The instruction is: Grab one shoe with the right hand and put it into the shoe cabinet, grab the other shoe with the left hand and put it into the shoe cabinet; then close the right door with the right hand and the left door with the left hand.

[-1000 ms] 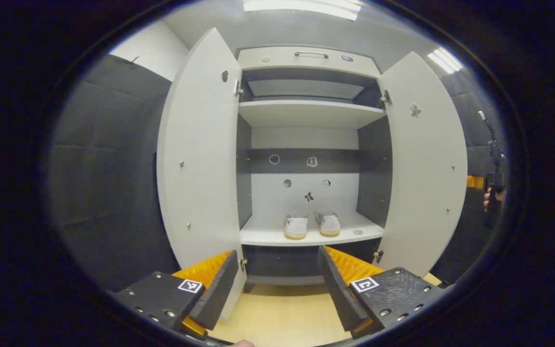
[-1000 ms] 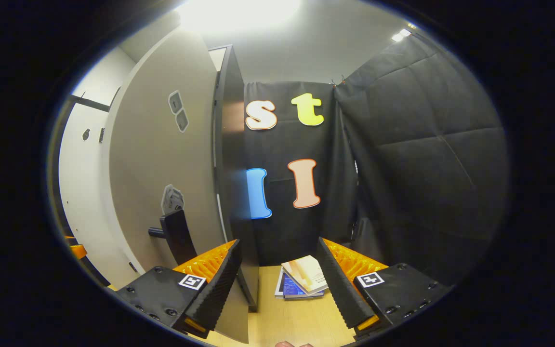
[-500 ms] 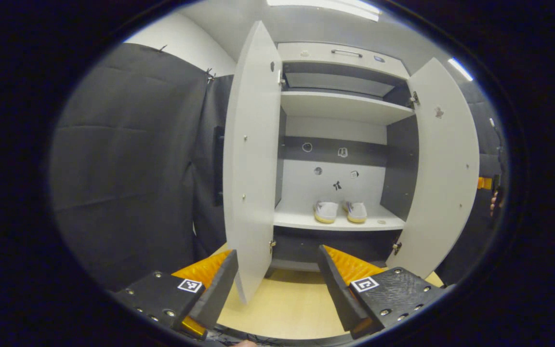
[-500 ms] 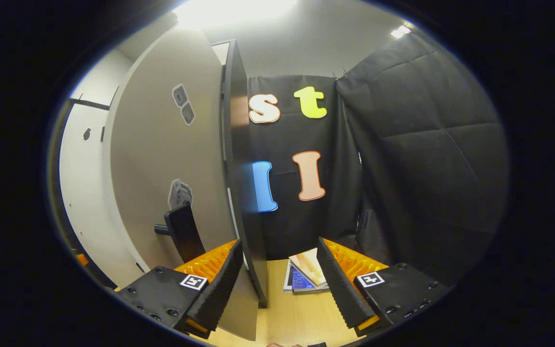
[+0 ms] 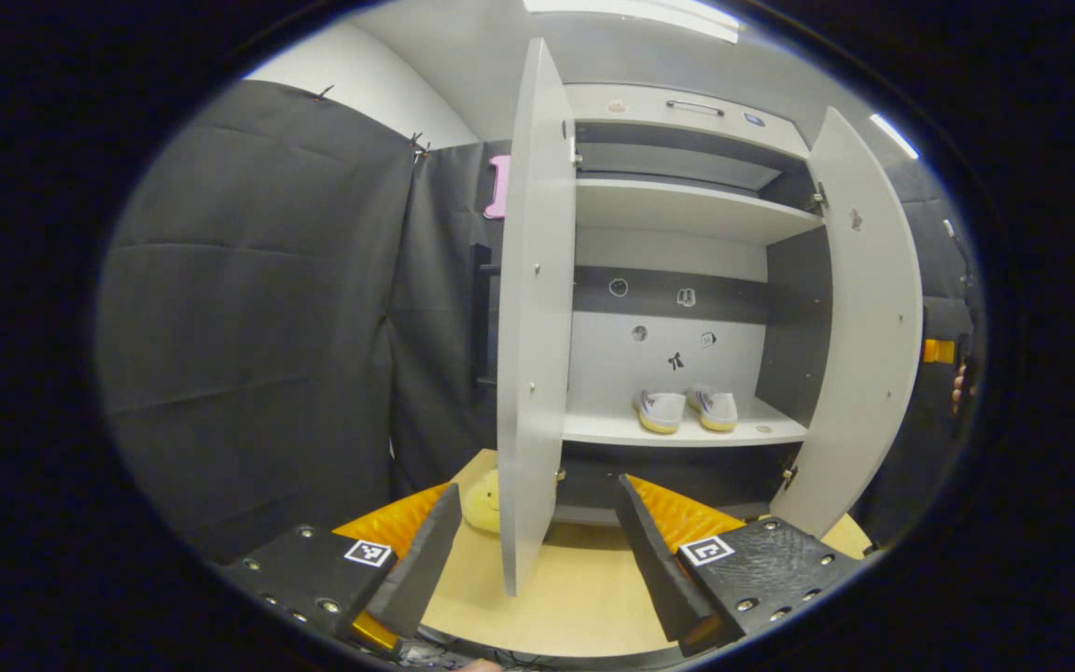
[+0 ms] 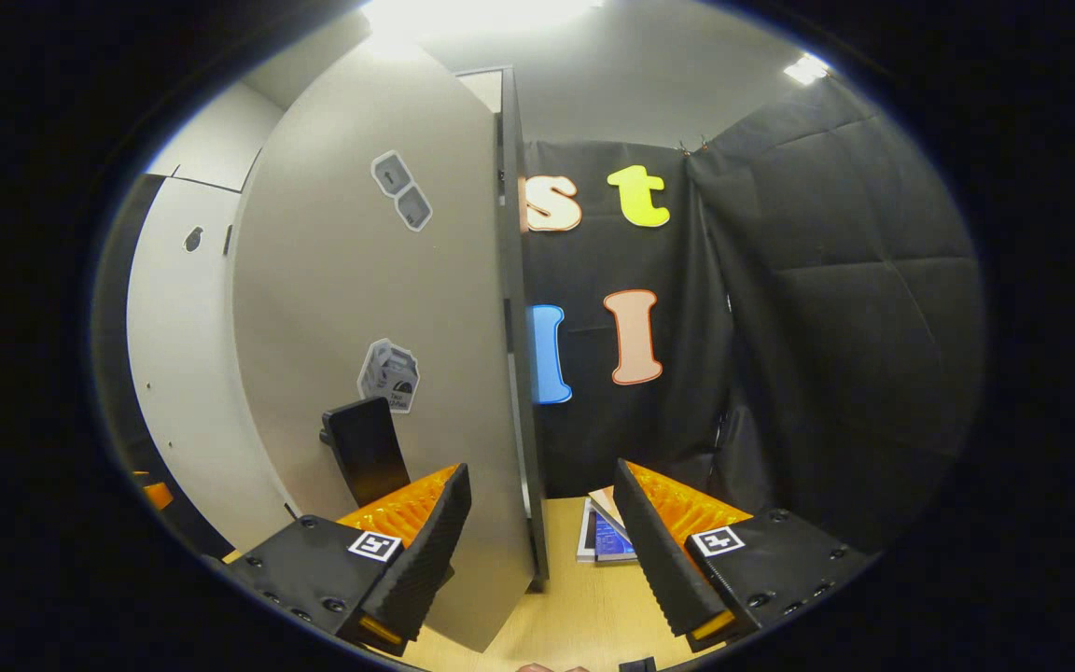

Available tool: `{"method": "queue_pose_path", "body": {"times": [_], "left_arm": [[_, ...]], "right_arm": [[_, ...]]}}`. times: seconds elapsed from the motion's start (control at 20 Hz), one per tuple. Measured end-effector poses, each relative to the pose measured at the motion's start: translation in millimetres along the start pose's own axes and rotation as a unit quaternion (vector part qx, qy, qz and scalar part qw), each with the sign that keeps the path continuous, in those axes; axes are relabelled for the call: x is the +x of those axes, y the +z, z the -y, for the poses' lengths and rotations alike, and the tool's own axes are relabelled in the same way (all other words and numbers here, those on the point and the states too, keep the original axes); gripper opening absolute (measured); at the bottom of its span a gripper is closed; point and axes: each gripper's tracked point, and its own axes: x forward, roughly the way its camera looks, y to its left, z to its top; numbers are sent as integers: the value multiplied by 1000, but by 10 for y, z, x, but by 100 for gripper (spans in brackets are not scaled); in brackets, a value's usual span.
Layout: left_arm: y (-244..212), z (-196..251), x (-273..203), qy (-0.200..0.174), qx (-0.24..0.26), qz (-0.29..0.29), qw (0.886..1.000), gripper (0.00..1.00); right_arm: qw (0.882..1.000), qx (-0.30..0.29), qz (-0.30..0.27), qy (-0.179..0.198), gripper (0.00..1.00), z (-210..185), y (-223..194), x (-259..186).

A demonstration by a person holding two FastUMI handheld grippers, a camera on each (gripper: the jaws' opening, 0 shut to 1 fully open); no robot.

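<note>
The shoe cabinet (image 5: 687,210) stands with both doors swung out. In the left gripper view the left door (image 5: 530,317) is seen nearly edge-on, its lower edge hanging between the fingers of the left gripper (image 5: 537,551), which are spread wide with nothing touching them. Just behind the foot of that door a soft yellow object (image 5: 481,501) lies on the pale wooden floor (image 5: 584,597) (what it is cannot be made out). Black padded cloth (image 5: 258,317) walls the booth on that side.

Inside the cabinet, the two shoes sit side by side on the lower shelf (image 5: 677,431), heels toward the camera: the left shoe (image 5: 660,411) and the right shoe (image 5: 717,409), close together, possibly touching. A small round thing (image 5: 762,429) lies on the shelf to their right. An upper shelf (image 5: 687,207) is above, and small stickers dot the back panel (image 5: 663,350). The right door (image 5: 864,317) stands open, and past its outer edge a hand (image 5: 959,392) shows at the rim of the view.

The right gripper view shows that door's outer face (image 6: 379,317), with stickers and a dark handle (image 6: 365,448). The door's edge stands between the fingers of the right gripper (image 6: 542,551), which are also spread apart, gripping nothing. Beyond, some books (image 6: 605,534) lie on the floor by the cloth wall.
</note>
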Motion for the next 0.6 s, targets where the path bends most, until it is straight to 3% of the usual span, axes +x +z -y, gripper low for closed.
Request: {"method": "queue_pose_path", "body": {"times": [0.2,0.45,0.6], "left_arm": [[-59,-291,-7,15,13,-1,1000,94],[-102,-631,-16,35,-5,-2,999,94],[-139,-817,-83,48,-8,-4,999,94]], "right_arm": [[1000,-7,1,6,97,-257,2,73],[999,6,-13,52,97,-780,-40,237],[998,-5,-24,50,97,-971,-134,393]]}}
